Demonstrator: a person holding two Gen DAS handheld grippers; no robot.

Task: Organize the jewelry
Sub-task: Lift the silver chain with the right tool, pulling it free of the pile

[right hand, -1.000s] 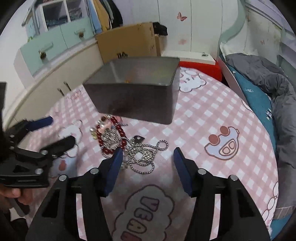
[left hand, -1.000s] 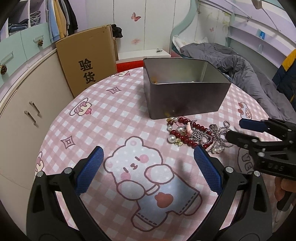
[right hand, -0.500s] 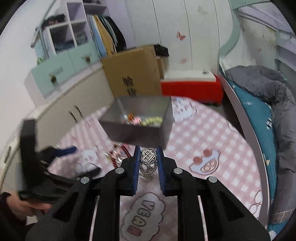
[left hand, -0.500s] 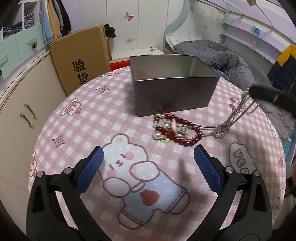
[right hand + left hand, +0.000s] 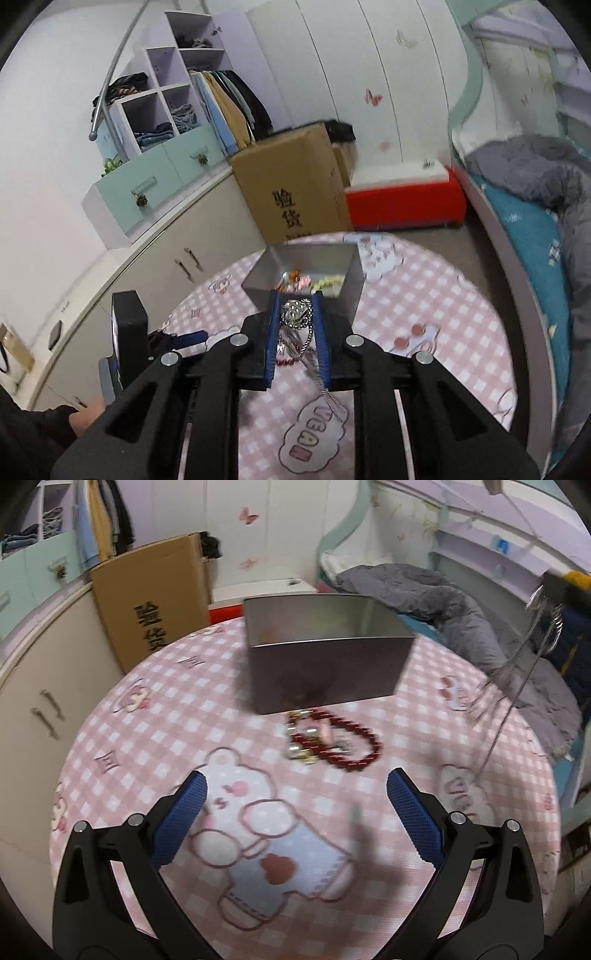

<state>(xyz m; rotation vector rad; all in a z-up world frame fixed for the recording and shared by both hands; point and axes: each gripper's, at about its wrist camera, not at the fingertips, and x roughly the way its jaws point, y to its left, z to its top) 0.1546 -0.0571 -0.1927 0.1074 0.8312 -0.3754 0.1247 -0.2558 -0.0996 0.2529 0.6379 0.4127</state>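
While right gripper [image 5: 295, 314] jaws pinch silver chain [image 5: 295, 313], left gripper [image 5: 295, 805] jaws wide; rectangular metal tin [image 5: 325, 668]

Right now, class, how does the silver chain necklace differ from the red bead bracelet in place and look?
The silver chain necklace is pinched in the shut right gripper and dangles above the table; the red bead bracelet lies flat on the pink checked tablecloth. The necklace is thin metal links; the bracelet is round red beads. Both are outside the grey metal box.

Home bedroom: bed [image 5: 532, 206] with grey duvet [image 5: 424, 590] sitting beside round table [image 5: 155, 709], clothes [image 5: 229, 107] hanging in open wardrobe, butterfly stickers [image 5: 373, 98] showing on doors.
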